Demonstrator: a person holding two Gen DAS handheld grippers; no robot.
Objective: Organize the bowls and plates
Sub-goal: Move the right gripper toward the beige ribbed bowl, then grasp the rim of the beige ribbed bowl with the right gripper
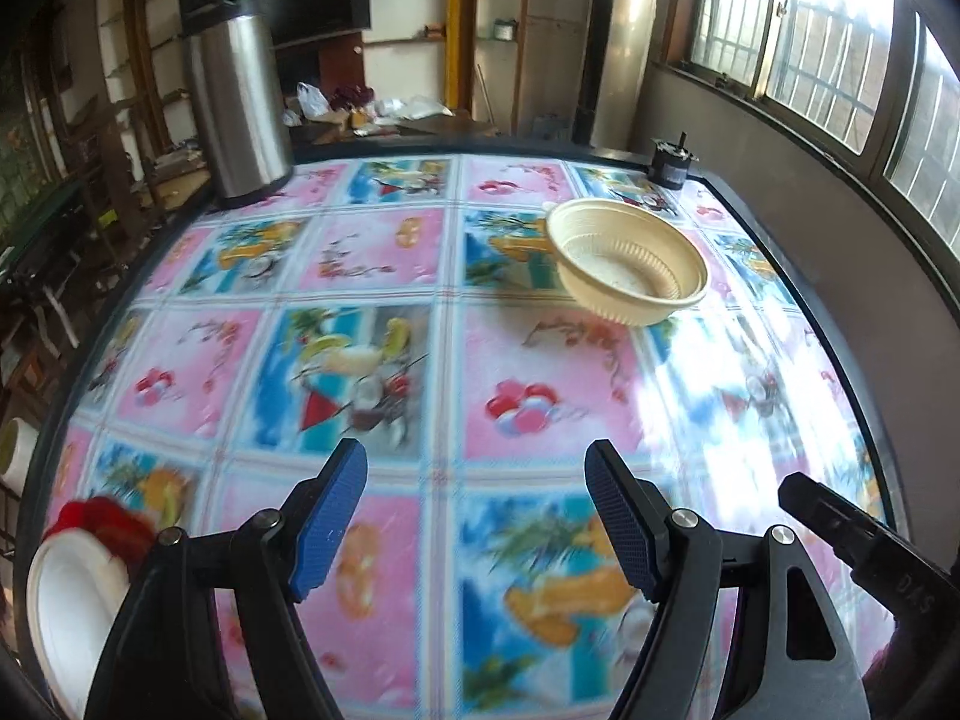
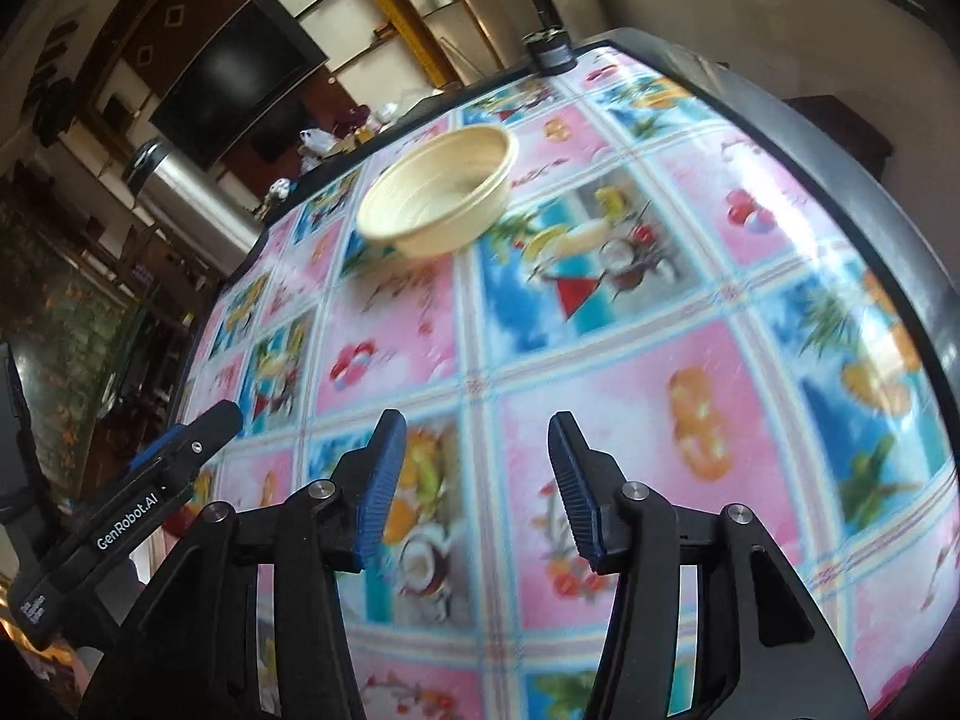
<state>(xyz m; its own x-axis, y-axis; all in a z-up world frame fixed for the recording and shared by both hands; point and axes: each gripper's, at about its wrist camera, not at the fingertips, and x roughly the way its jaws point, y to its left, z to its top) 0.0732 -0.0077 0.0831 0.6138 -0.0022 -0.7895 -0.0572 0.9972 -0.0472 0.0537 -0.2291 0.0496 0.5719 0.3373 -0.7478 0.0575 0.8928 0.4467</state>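
toward the table's far side the cream ribbed bowl point(image 1: 627, 264) is sitting, looking light, thin and flexible; its rim is offering the hold; left gripper point(image 1: 477, 516) and right gripper point(image 2: 474, 489) are gaping, empty.

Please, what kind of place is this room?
Probably a lived-in home, perhaps a dining or living area. A table wears a printed fruit tablecloth, with a metal thermos and a cream bowl on it. Behind are cluttered wooden shelves and a barred window.
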